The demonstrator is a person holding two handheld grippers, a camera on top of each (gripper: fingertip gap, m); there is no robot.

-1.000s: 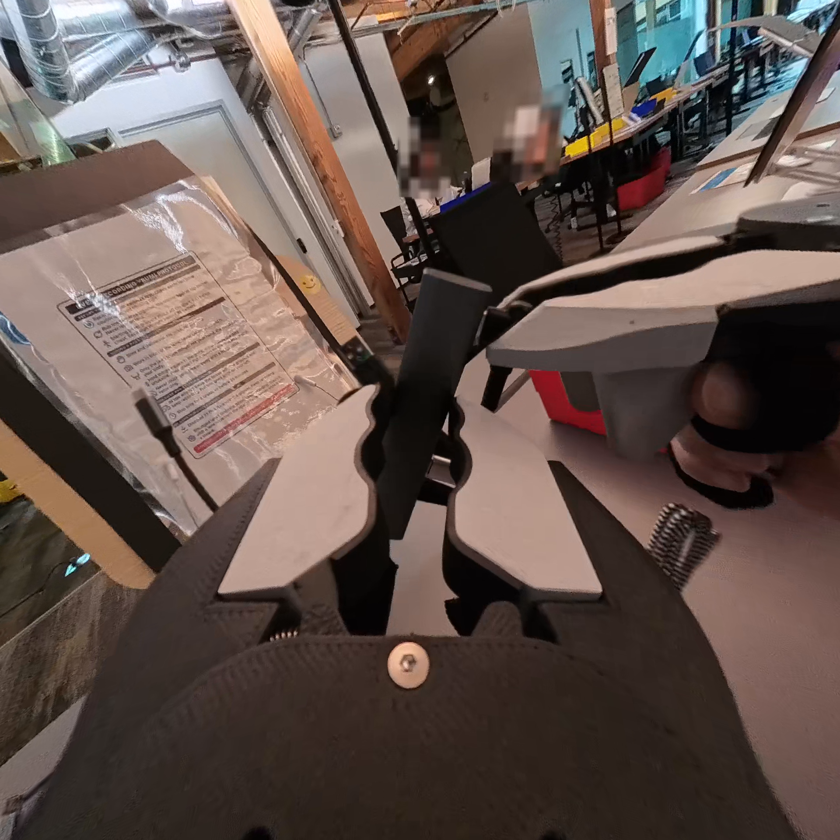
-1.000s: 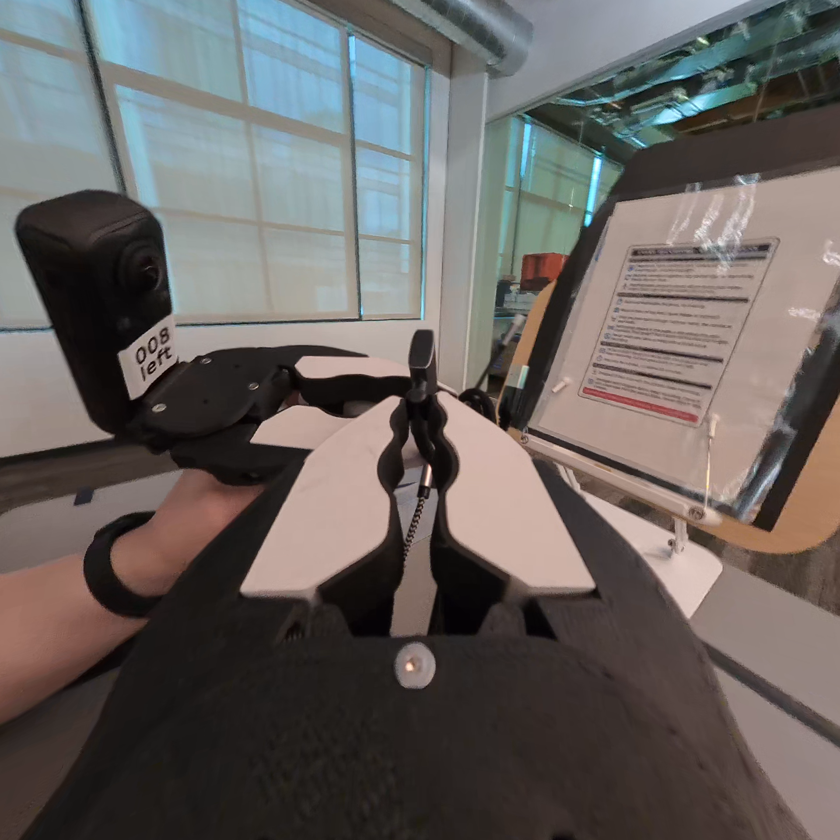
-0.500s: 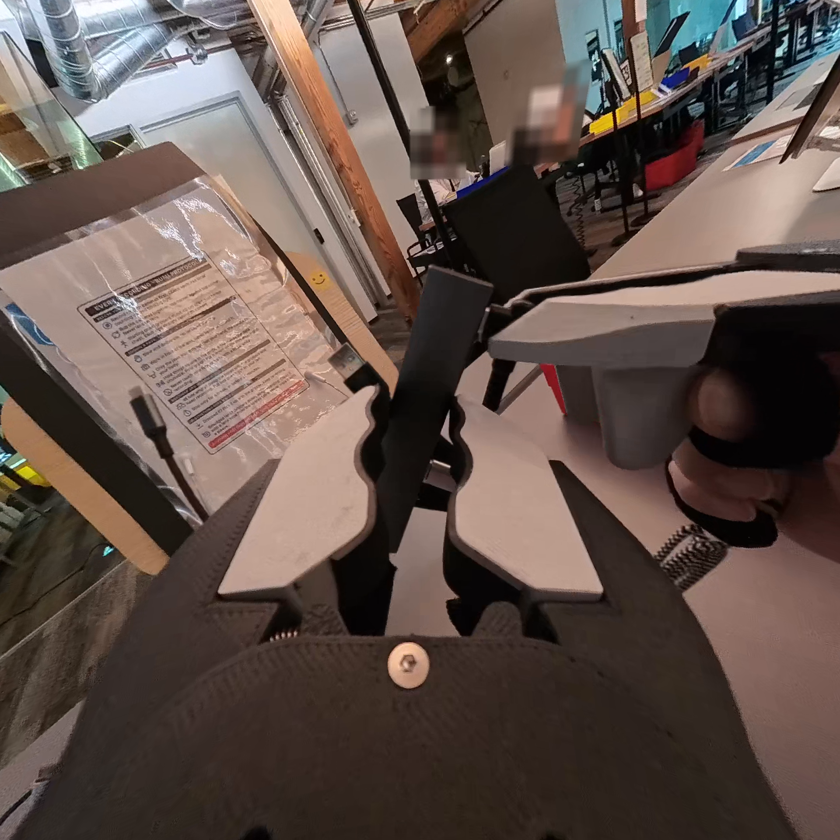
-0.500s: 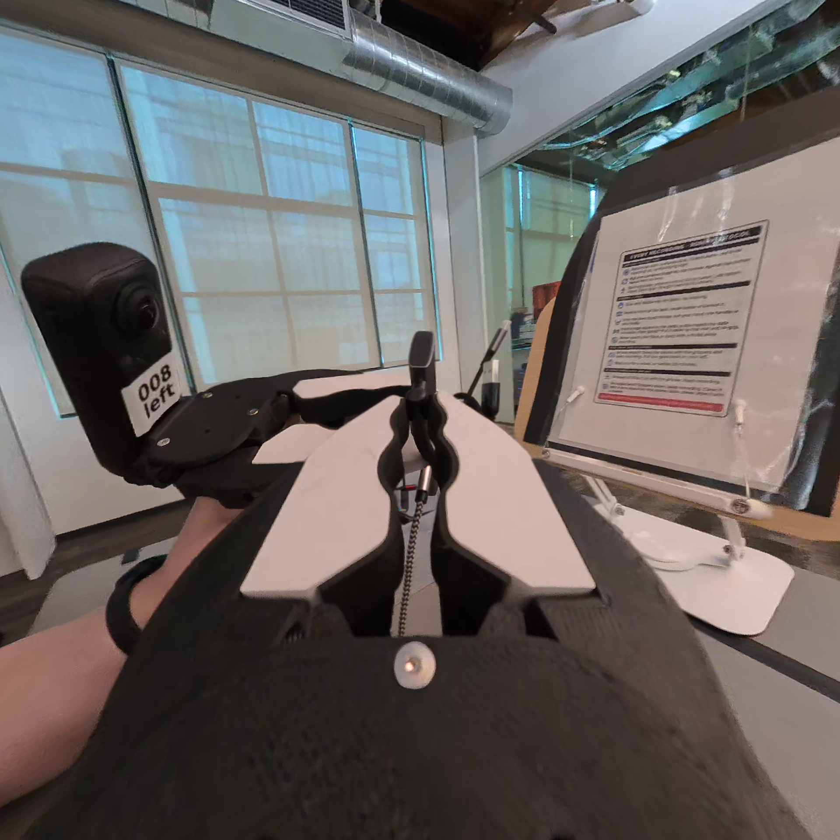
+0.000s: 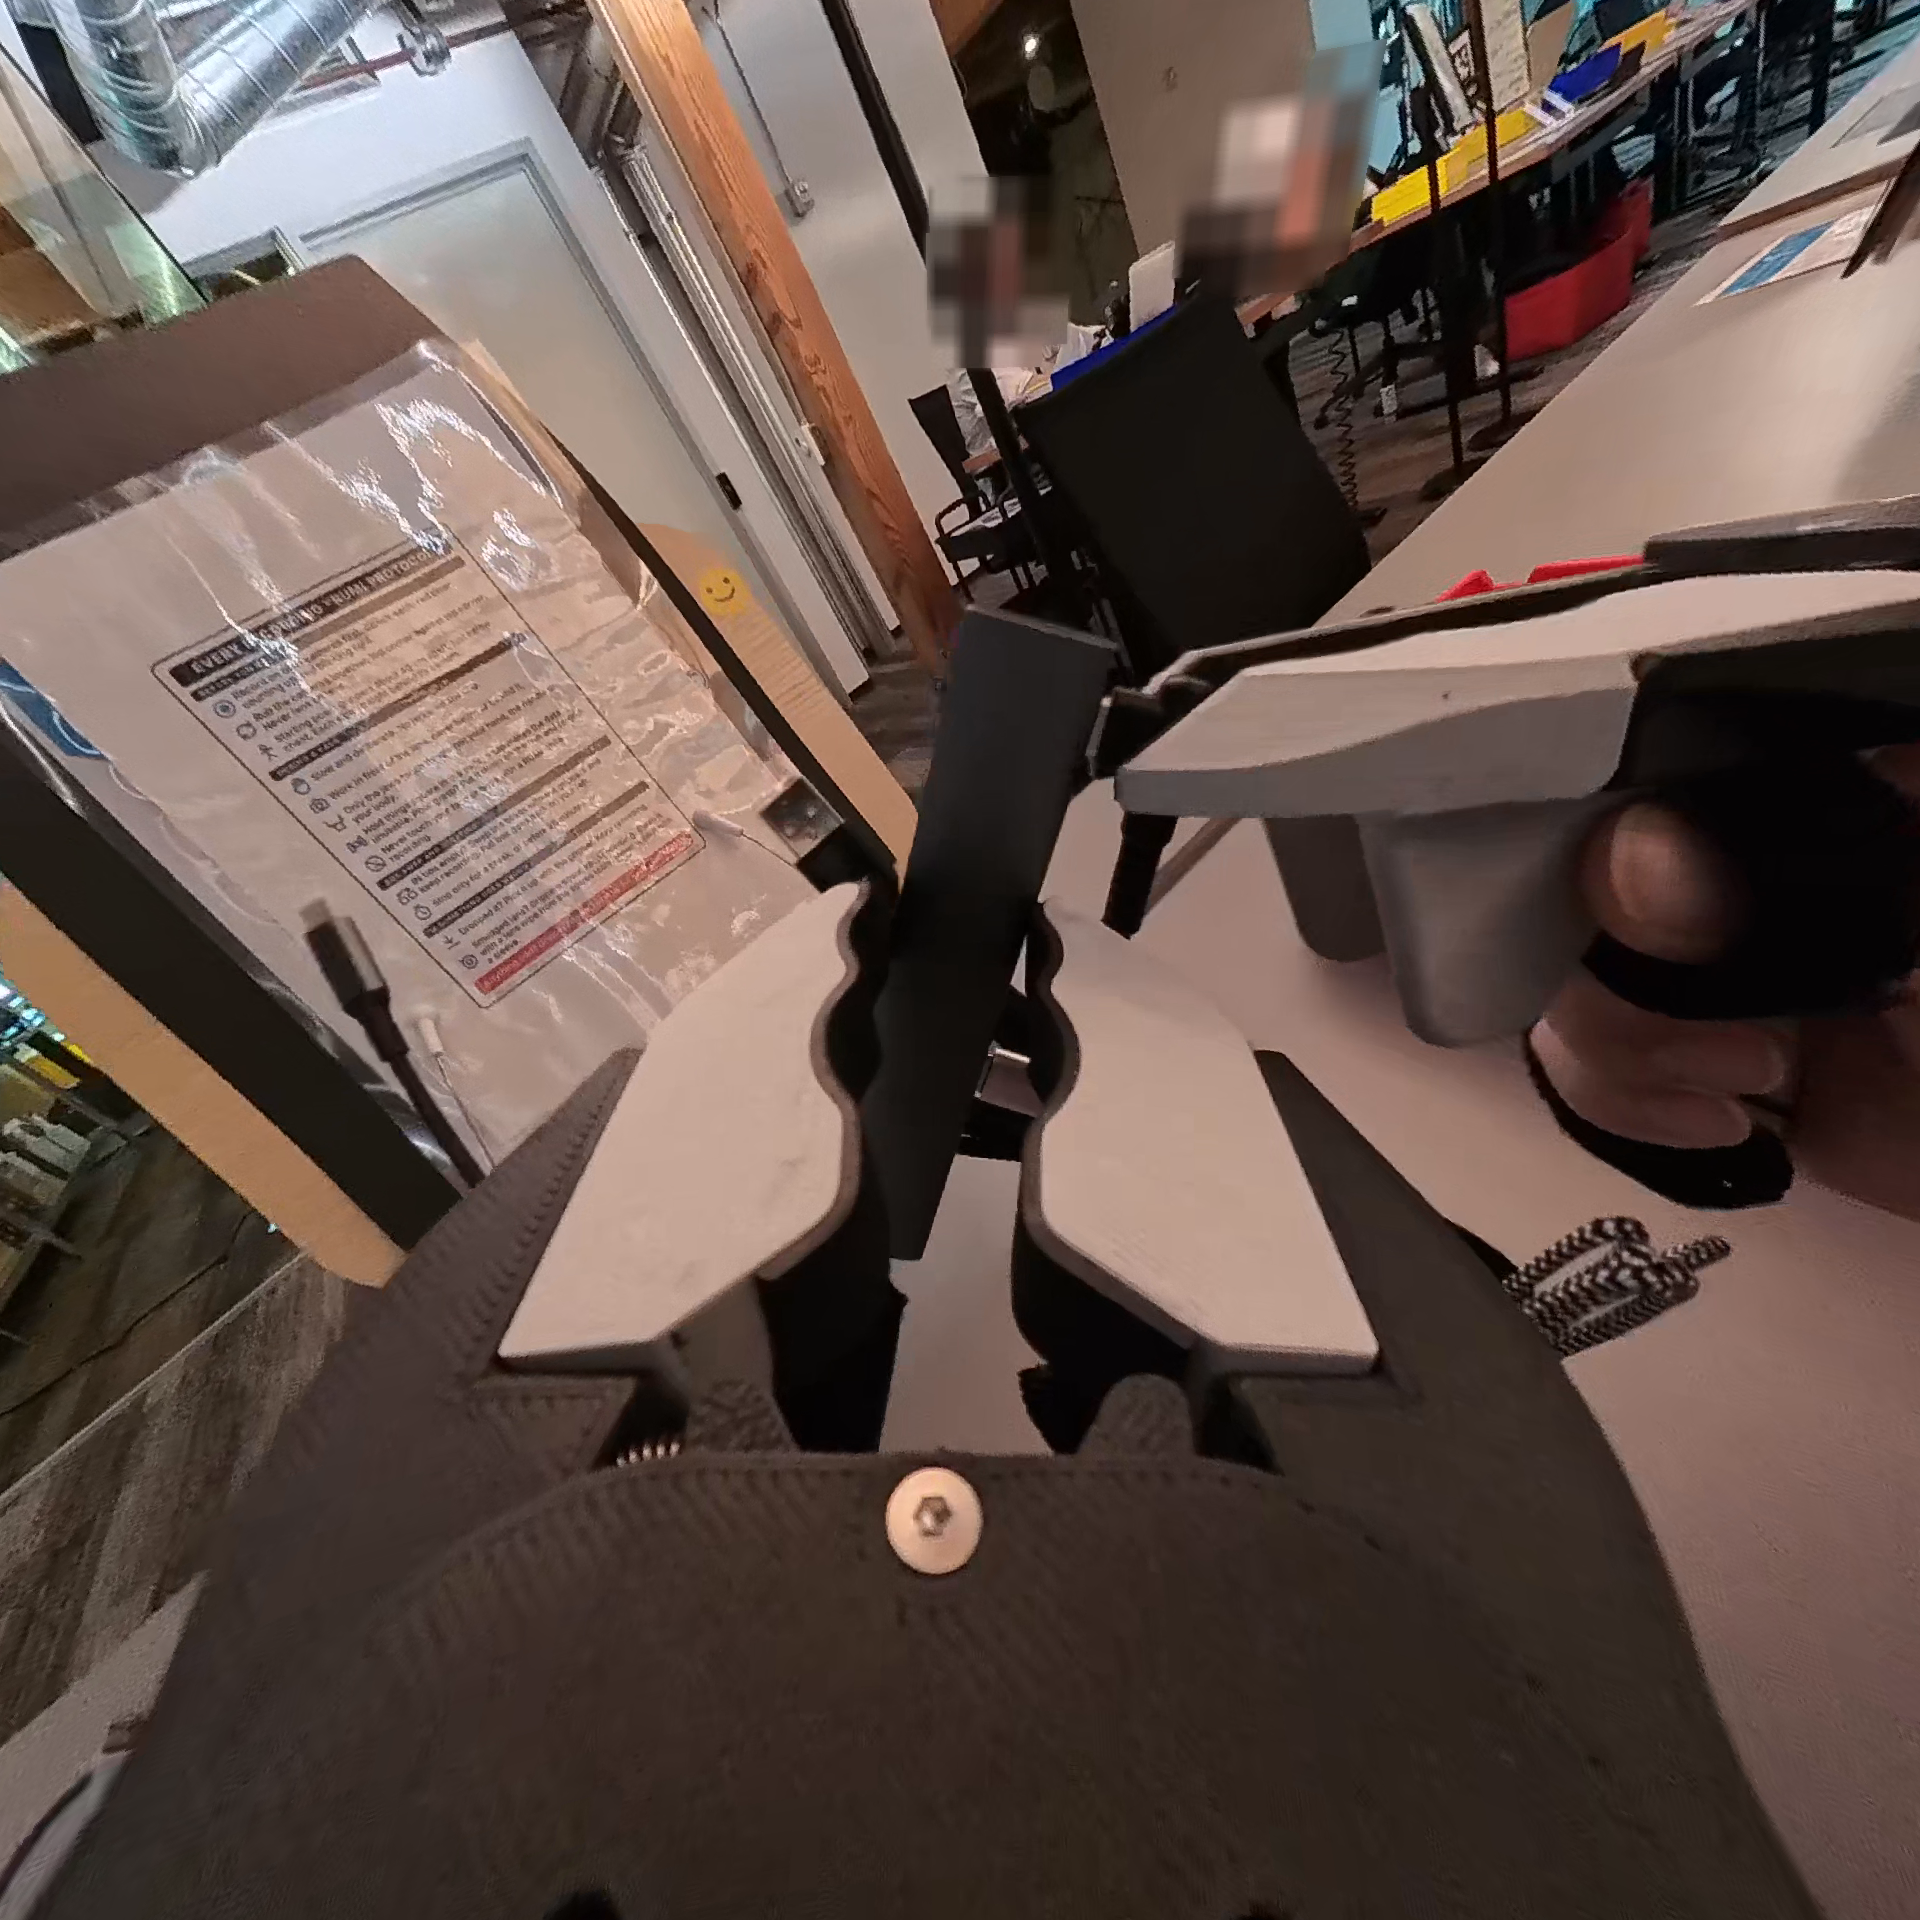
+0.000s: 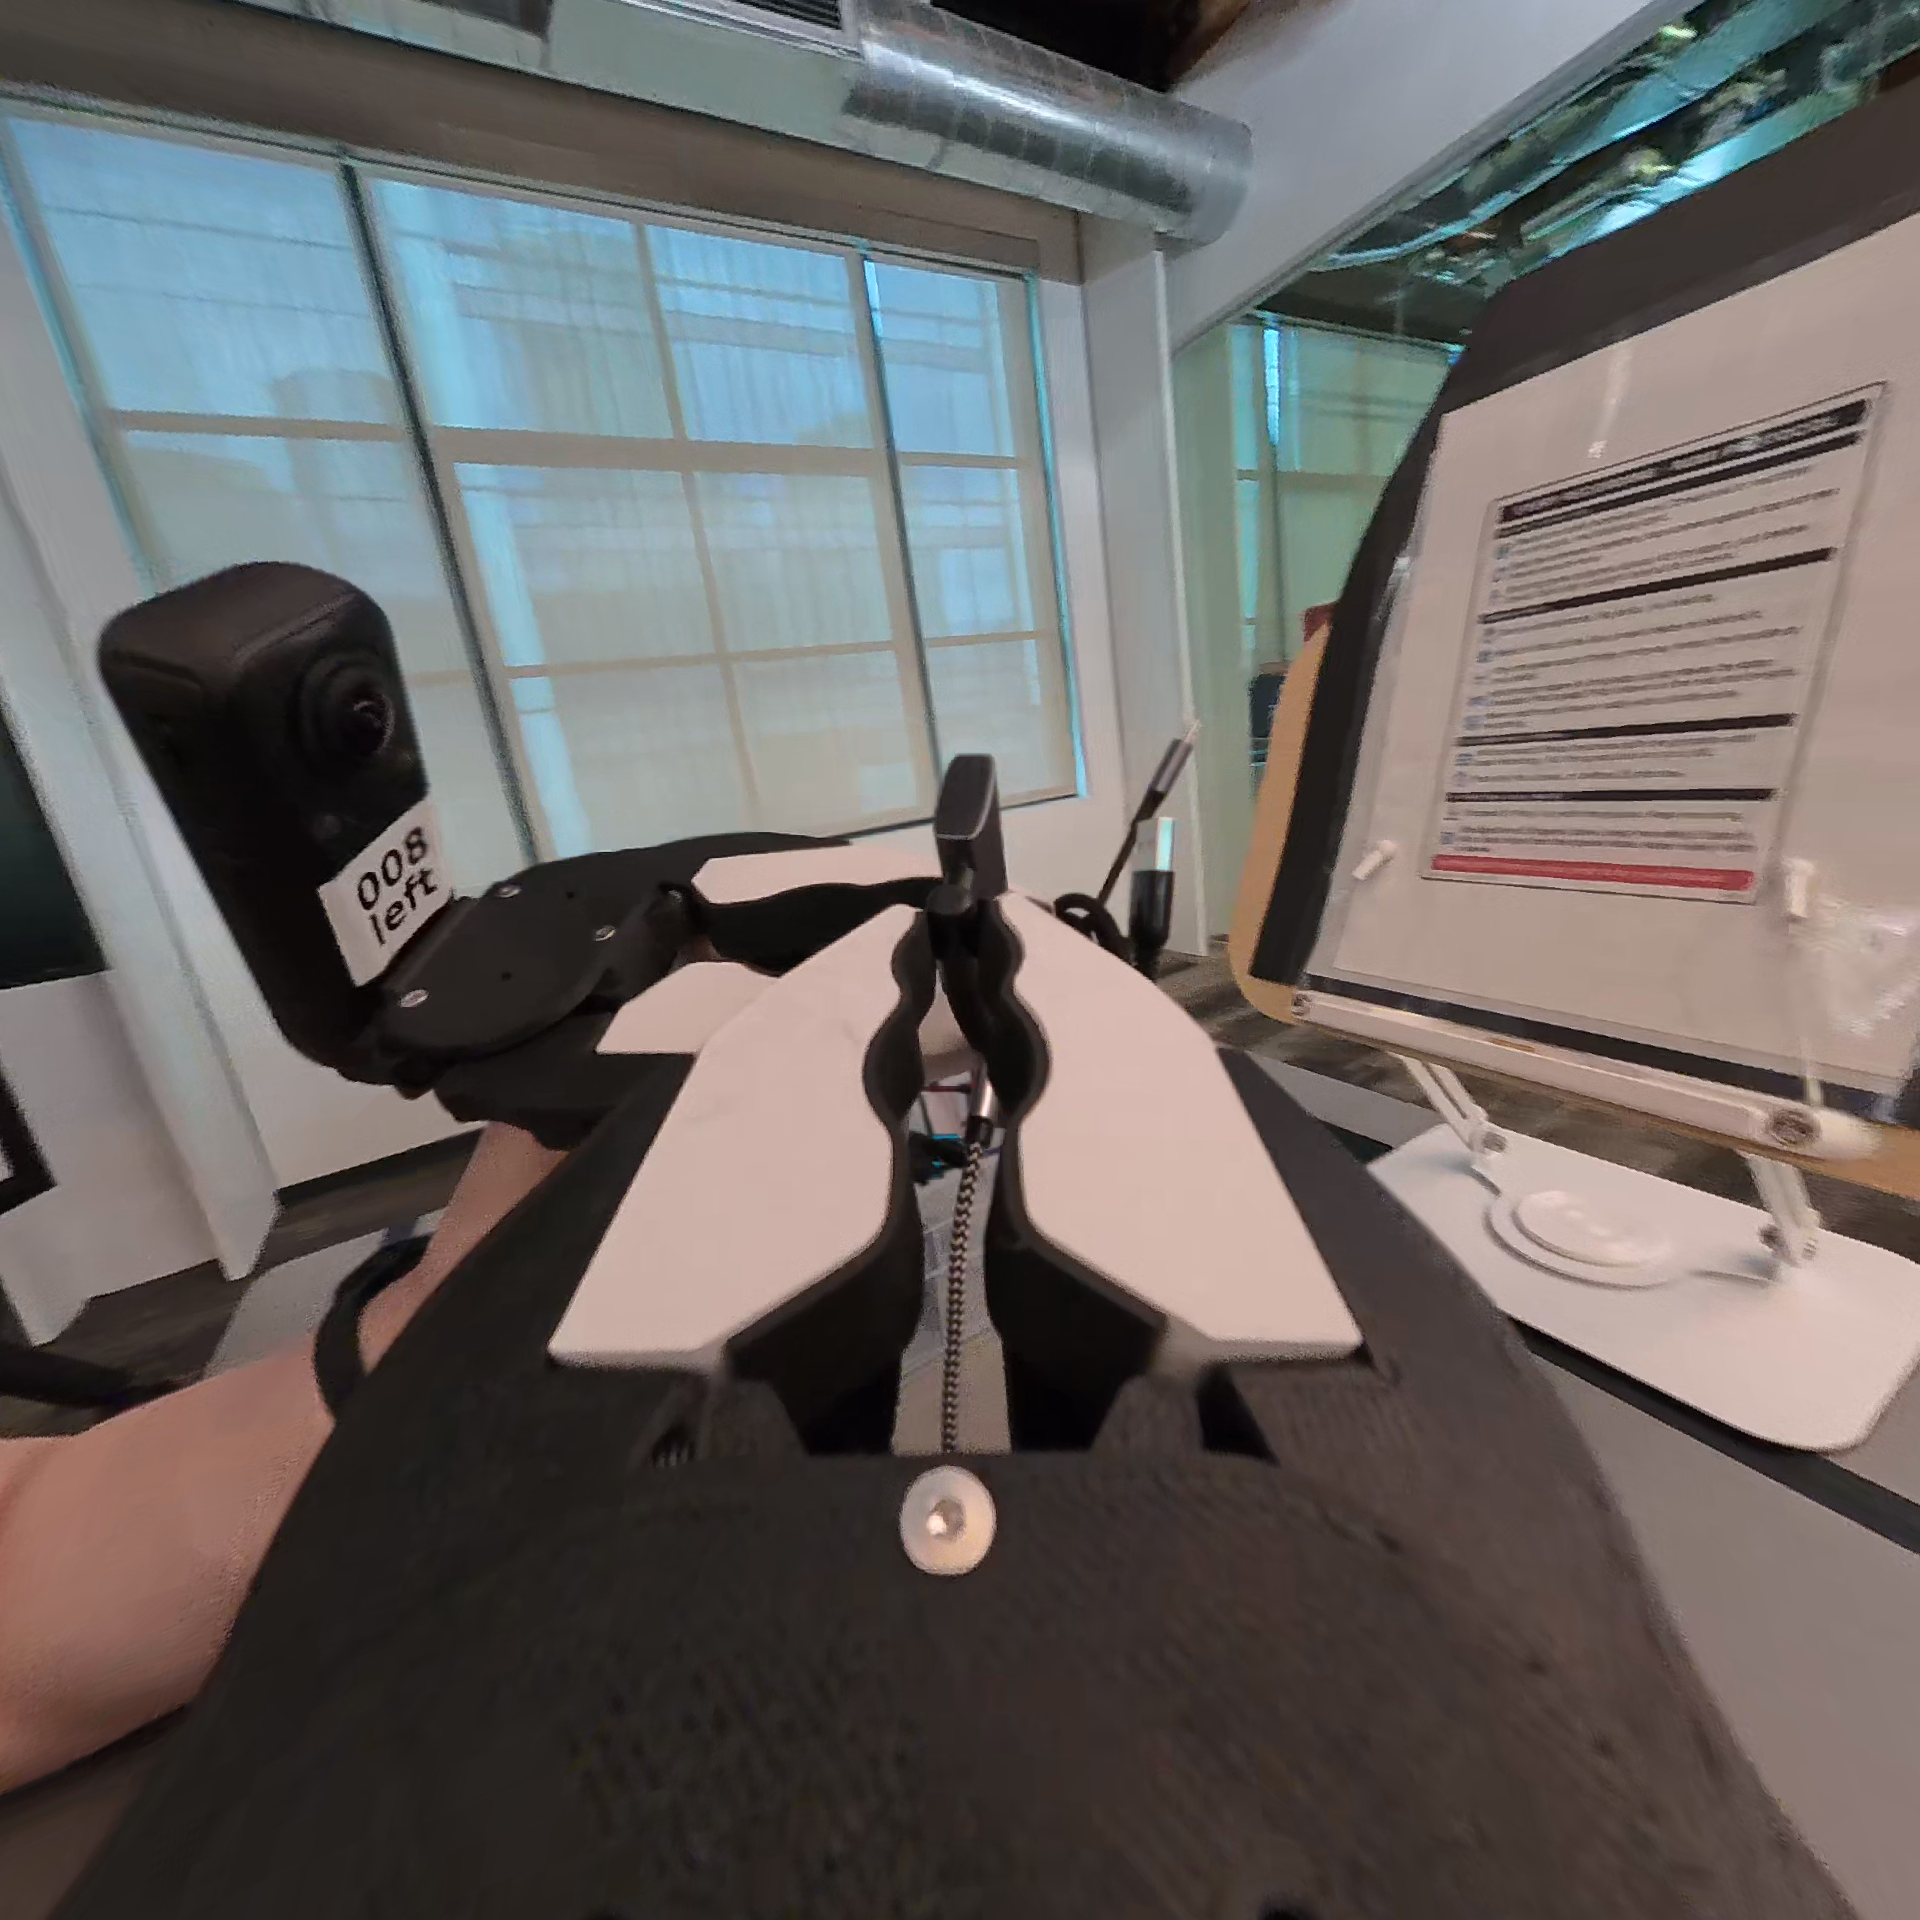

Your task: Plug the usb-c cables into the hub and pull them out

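a: hub first: the dark grey slab-shaped usb hub (image 5: 987,873) stands tilted between the jaws of our left gripper (image 5: 940,1023), clamped tight and lifted off the pale grey table (image 5: 1714,1558)

b: and our right gripper (image 6: 961,961) is pinched shut on the black usb-c plug with its braided black-and-white cable (image 6: 961,1226), the plug end right at the hub's side

a: compared with a second ago, both of us have tipped upward, and the right gripper sits closer against the hub

b: we judge the plug is lined up or seating; whether it is fully in, we cannot tell

a: another dark usb-c plug (image 5: 338,956) sticks up at our left, unplugged, near the plastic-covered instruction sheet (image 5: 416,769)
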